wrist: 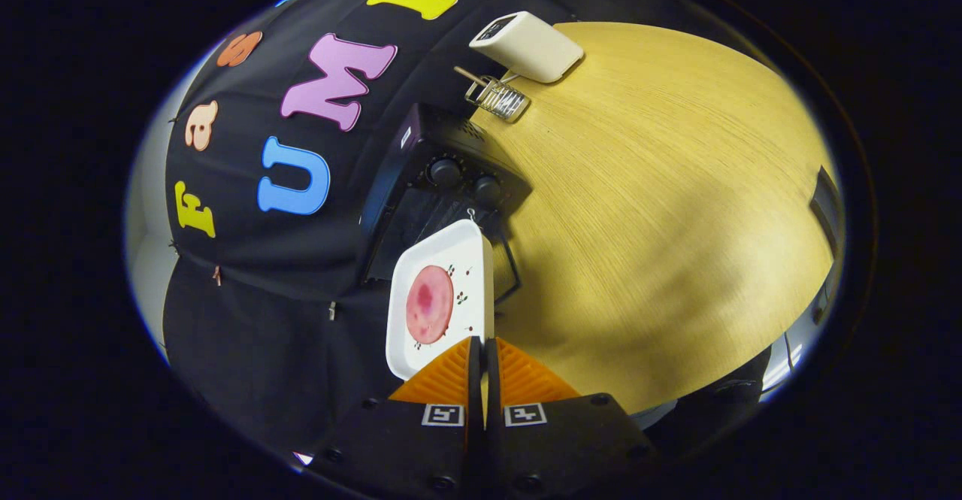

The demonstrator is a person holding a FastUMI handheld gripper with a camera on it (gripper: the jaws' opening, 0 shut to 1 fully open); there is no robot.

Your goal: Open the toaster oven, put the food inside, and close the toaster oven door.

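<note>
1. The gripper (482, 350) has its two fingers drawn close together, pinching the near rim of a white square tray (443, 297).
2. A round pink slice of food (429, 304) lies on the tray, just ahead of the fingers at about 11 o'clock.
3. A black toaster oven (443, 192) stands beyond the tray at 12 o'clock, with two round knobs (466, 182) facing the camera.
4. The wooden table (661, 207) spreads away to 2 o'clock.
5. Far off, around 1 o'clock, sit a small wire rack (498, 96) and a cream box-shaped device (527, 46).
</note>
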